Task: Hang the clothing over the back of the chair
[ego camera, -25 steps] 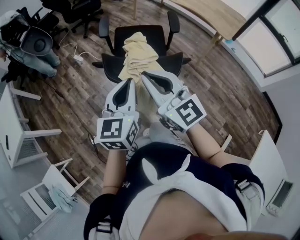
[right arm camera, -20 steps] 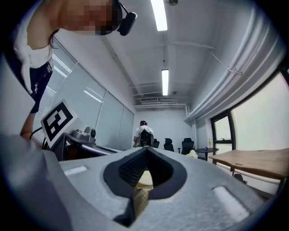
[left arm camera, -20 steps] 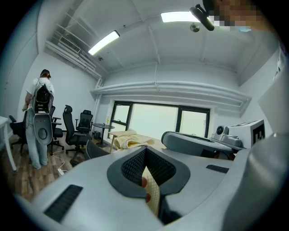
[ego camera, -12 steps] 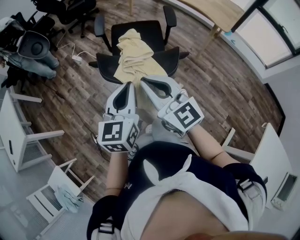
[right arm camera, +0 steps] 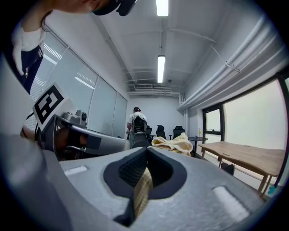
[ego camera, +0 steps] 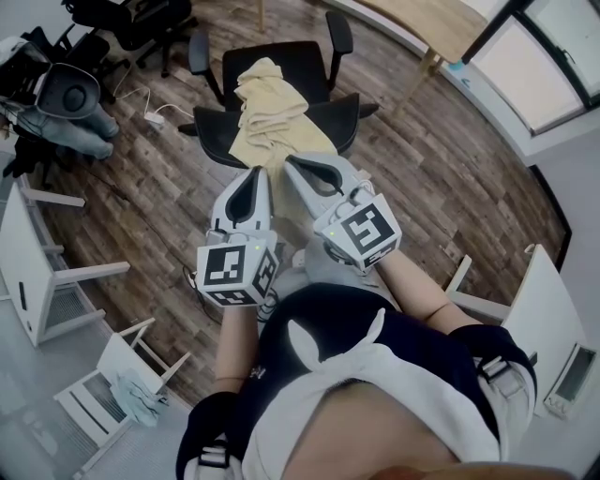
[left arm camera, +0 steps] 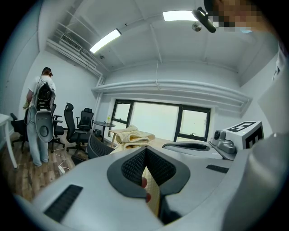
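Observation:
A pale yellow garment (ego camera: pixel 269 105) lies heaped on the seat of a black office chair (ego camera: pixel 211 136) and runs over the chair's back toward me. My left gripper (ego camera: pixel 257 174) is shut on its near hem, and the yellow cloth (left arm camera: pixel 152 191) shows pinched between the jaws. Just to its right, my right gripper (ego camera: pixel 292 162) is also shut on the hem, with cloth (right arm camera: pixel 143 189) between its pads. Both gripper views show the heaped garment (left arm camera: pixel 131 136) (right arm camera: pixel 174 143) ahead, beyond the jaws. The two grippers sit side by side just behind the chair's back.
A wooden table (ego camera: pixel 441 28) stands at the top right by the windows. More black office chairs (ego camera: pixel 141 19) and a person (ego camera: pixel 56 94) are at the top left. A power strip with its cable (ego camera: pixel 155 117) lies on the floor. White furniture (ego camera: pixel 37 272) stands at the left.
My right gripper has sunk a little with the hem in it. The left gripper has stayed about where it was. Both remain shut on the garment.

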`<action>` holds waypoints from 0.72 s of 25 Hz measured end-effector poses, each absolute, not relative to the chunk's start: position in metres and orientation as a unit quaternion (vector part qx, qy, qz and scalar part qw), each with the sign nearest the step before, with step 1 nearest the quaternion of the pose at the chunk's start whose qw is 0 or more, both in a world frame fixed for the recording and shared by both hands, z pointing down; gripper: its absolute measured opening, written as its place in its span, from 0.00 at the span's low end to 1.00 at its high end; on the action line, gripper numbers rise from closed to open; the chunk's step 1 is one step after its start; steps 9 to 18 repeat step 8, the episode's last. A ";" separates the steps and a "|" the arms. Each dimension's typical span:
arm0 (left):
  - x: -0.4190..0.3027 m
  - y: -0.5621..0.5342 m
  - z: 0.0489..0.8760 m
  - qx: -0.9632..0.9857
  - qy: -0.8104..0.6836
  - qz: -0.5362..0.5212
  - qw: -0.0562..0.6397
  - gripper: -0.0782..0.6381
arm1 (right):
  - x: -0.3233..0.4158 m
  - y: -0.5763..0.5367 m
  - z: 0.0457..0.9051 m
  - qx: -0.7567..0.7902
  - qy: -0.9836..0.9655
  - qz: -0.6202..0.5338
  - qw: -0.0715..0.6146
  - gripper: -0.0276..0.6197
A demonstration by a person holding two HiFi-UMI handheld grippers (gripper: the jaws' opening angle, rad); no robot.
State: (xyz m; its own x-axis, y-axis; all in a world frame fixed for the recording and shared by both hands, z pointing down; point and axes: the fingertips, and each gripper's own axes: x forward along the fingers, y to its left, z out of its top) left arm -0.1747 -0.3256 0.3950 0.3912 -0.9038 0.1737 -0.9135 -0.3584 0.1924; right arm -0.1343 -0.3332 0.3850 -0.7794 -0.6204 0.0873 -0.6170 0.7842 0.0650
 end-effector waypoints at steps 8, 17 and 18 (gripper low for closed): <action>-0.175 -0.328 0.396 0.826 -0.550 0.022 0.124 0.12 | -0.135 -0.337 0.390 0.333 -0.941 -0.016 0.063 0.04; -0.175 -0.328 0.396 0.826 -0.550 0.022 0.124 0.12 | -0.135 -0.337 0.390 0.333 -0.941 -0.016 0.063 0.04; -0.175 -0.328 0.396 0.826 -0.550 0.022 0.124 0.12 | -0.135 -0.337 0.390 0.333 -0.941 -0.016 0.063 0.04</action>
